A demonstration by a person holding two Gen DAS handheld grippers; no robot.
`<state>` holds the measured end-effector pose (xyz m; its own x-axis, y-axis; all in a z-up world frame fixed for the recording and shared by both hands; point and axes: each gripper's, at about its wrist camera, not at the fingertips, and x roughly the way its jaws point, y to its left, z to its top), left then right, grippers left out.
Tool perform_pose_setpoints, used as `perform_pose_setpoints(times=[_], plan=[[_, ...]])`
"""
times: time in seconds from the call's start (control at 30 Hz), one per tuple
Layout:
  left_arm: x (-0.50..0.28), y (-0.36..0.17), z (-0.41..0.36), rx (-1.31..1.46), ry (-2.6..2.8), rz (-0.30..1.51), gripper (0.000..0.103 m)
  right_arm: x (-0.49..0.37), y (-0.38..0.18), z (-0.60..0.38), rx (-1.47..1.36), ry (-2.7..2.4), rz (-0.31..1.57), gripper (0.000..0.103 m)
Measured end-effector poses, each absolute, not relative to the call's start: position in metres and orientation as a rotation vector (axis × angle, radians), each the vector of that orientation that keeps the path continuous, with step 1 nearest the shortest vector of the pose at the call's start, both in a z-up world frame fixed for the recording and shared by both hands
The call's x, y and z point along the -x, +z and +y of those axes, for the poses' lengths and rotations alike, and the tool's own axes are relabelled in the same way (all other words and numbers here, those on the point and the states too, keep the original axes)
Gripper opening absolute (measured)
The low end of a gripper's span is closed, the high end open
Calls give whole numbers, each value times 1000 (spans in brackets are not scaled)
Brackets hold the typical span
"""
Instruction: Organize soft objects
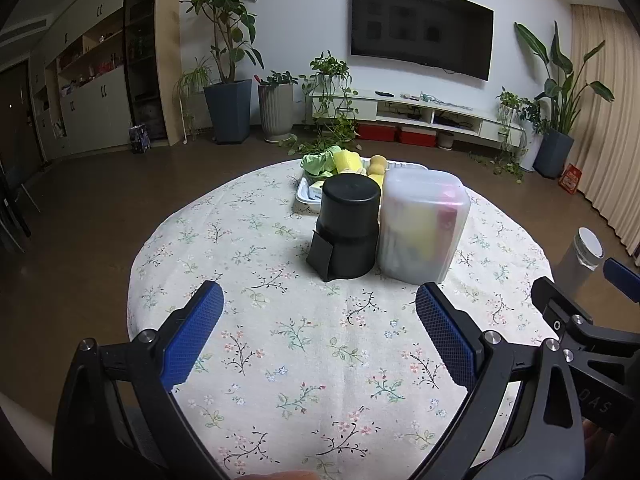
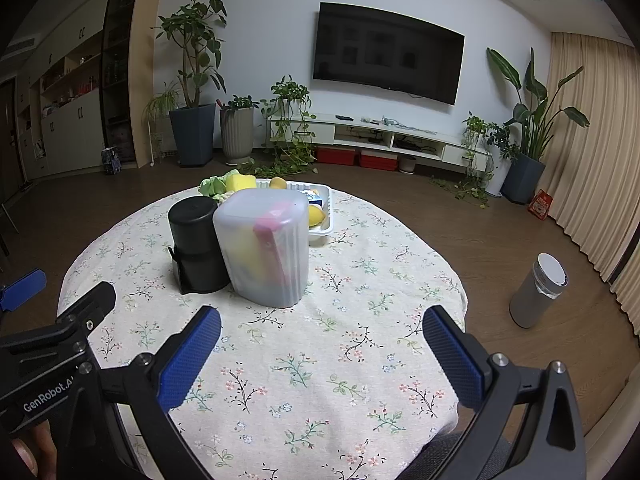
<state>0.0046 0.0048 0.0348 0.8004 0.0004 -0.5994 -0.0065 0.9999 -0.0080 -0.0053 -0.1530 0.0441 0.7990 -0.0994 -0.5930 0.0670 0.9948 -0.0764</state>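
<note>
Both the left gripper [image 1: 319, 312] and right gripper [image 2: 322, 338] are hovering released; the squishy sponges [image 1: 346, 160] are sitting in the tray [image 1: 306, 192] at the bench's far side, probably light, so I'm guessing a gentle mid-body pinch.

White wall, dark television [image 2: 388, 52] (unlit), brown floor [image 2: 500, 224], curtains [image 2: 592, 152].

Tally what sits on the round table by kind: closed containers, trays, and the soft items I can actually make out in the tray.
Closed containers: 2, the black canister and the frosted plastic box.
Trays: 1, the white tray.
Soft items distinguishable in the tray: 2, a green cloth and a yellow sponge; other yellowish pieces are too hidden to count.
Total: 5.
</note>
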Motion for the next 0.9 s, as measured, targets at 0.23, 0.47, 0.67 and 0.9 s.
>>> perform_pose_setpoints(times=[0.23,0.47,0.67,0.9], plan=[[-5,36,4,6,9,641,98,5,44,-153,55,-91,638,103],[-6,36,4,7,9,646,98,5,44,-154,54,-90,639,103],[-7,34,4,8,6,653,98,5,44,-154,54,-90,639,103],[-6,34,3,-9,5,644,98,5,44,-154,54,-90,639,103]])
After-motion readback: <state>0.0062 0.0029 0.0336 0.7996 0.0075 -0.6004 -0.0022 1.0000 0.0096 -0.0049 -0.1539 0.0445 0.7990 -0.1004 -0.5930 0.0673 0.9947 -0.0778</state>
